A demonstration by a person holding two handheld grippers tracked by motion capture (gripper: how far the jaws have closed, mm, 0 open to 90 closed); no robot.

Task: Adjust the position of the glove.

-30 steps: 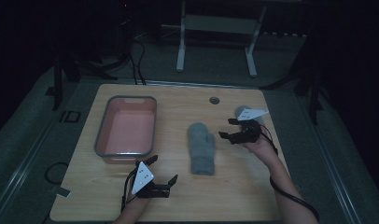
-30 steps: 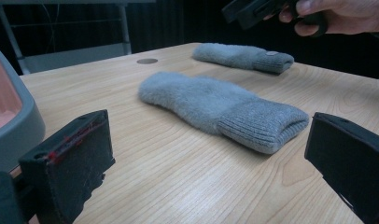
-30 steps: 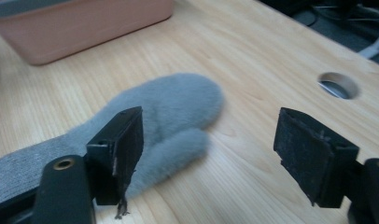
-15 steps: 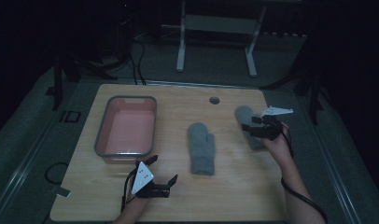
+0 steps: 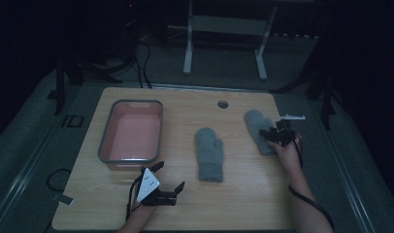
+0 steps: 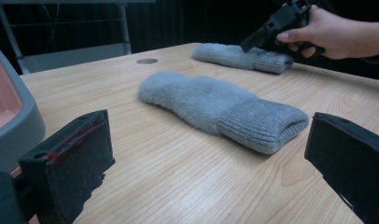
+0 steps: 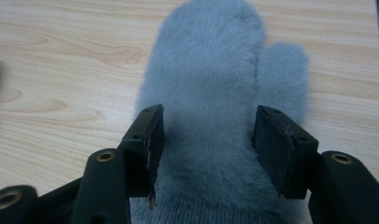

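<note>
Two grey fleece mittens lie flat on the wooden table. One mitten (image 5: 208, 154) (image 6: 215, 105) is in the middle, its cuff toward me. The other mitten (image 5: 255, 127) (image 7: 211, 70) (image 6: 234, 55) lies at the right. My right gripper (image 5: 272, 136) (image 7: 208, 135) is down over this right mitten near its cuff, one jaw on each side of its body. The jaws have just been closing, and the fleece does not look squeezed. My left gripper (image 5: 169, 175) (image 6: 211, 140) rests open near the front edge, pointing at the middle mitten with nothing between its jaws.
A pink tray with a grey rim (image 5: 104, 141) (image 6: 19, 116) stands at the left of the table. A small round hole (image 5: 222, 104) sits near the table's far edge. Metal stand legs and cables lie on the floor beyond the table.
My right hand has moved rightward from beside the middle mitten and come down over the right mitten, with its jaws narrower than before. The left gripper has stayed where it was.
</note>
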